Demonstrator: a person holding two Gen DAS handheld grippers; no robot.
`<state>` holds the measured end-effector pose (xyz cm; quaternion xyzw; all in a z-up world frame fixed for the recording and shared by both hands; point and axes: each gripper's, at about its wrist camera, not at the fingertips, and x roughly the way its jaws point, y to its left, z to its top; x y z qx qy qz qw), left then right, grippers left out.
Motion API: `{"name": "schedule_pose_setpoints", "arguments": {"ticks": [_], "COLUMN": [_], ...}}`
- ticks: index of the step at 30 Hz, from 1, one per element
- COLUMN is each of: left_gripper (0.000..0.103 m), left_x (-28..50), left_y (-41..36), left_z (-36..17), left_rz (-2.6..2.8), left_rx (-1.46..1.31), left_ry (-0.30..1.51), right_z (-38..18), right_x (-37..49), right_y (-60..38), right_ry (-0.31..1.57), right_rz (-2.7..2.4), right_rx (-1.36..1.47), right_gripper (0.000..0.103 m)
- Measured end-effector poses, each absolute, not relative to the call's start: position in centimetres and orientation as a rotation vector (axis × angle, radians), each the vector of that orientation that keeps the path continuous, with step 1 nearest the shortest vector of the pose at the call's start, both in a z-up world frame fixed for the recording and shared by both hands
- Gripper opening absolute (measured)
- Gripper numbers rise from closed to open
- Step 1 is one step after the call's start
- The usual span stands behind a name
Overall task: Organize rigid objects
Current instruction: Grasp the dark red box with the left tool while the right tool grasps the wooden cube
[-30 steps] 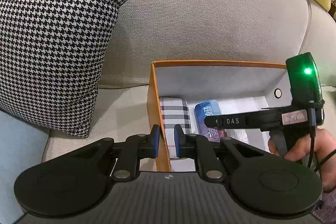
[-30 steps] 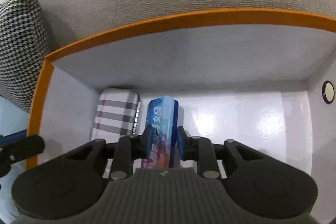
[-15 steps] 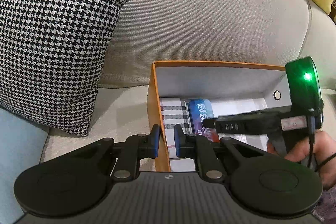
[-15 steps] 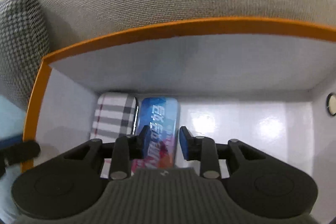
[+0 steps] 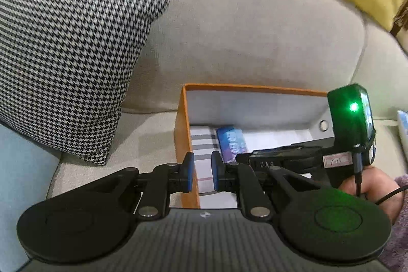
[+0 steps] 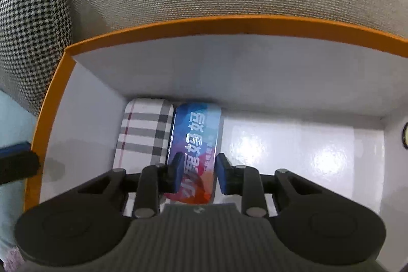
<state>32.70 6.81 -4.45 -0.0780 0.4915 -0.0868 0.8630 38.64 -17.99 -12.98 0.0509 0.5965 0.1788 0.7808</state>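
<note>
The right gripper [image 6: 197,171] stands parted astride the blue tin [image 6: 195,144], which lies flat in the orange box [image 6: 204,26] beside a plaid case [image 6: 145,133]. Stiff, light, probably slippery (take its long sides). The left gripper [image 5: 201,173] hovers empty, slightly parted.

Soft indoor light, glare patches on box floor [image 6: 293,144], motion blur (left view), fisheye-bent edges
</note>
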Motion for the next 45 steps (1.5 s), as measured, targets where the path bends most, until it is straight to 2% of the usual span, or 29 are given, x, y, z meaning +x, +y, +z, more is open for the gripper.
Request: {"name": "schedule_pose_setpoints", "arguments": {"ticks": [5,10,17,23,26,28,32,34,36,43,45], "left_gripper": [0.016,0.016,0.016,0.017,0.022,0.034,0.049,0.066,0.078,0.079,0.084], "left_x": [28.5,23.0,15.8,11.5,11.0,11.1,12.2,12.9,13.6,16.3,16.6], "left_y": [6.9,6.8,5.9,5.2,4.9,4.7,3.7,3.0,2.5,2.2,2.4], "left_z": [-1.3,-0.2,-3.3,-5.7,-6.7,-7.5,-9.2,-10.0,-10.6,-14.8,-15.6], "left_rz": [-0.226,-0.284,-0.318,-0.320,-0.331,-0.325,-0.309,-0.304,-0.313,-0.311,-0.314], "left_rx": [-0.180,-0.202,-0.162,-0.171,-0.186,-0.202,-0.131,-0.062,-0.010,-0.082,-0.117], "left_ry": [0.949,0.960,1.115,1.148,1.134,1.121,1.141,1.165,1.181,1.313,1.329], "right_z": [-8.6,-4.2,-2.4,-3.5,-5.3,-6.1,-7.0,-7.1,-7.5,-8.6,-8.7], "right_x": [35.0,29.2,19.7,12.3,10.1,9.1,8.7,8.8,9.3,10.5,10.5], "right_y": [-18.8,-18.8,-19.1,-19.8,-19.6,-19.5,-19.4,-19.3,-19.0,-17.9,-18.1], "right_ry": [1.191,1.087,1.036,1.071,1.117,1.126,1.119,1.108,1.105,1.122,1.125], "right_rz": [0.429,0.494,0.520,0.502,0.479,0.470,0.440,0.439,0.445,0.451,0.441], "right_rx": [0.086,0.129,0.155,0.149,0.123,0.110,0.074,0.053,0.034,-0.020,-0.034], "right_gripper": [0.030,0.030,0.030,0.030,0.030,0.030,0.030,0.031,0.032,0.033,0.033]}}
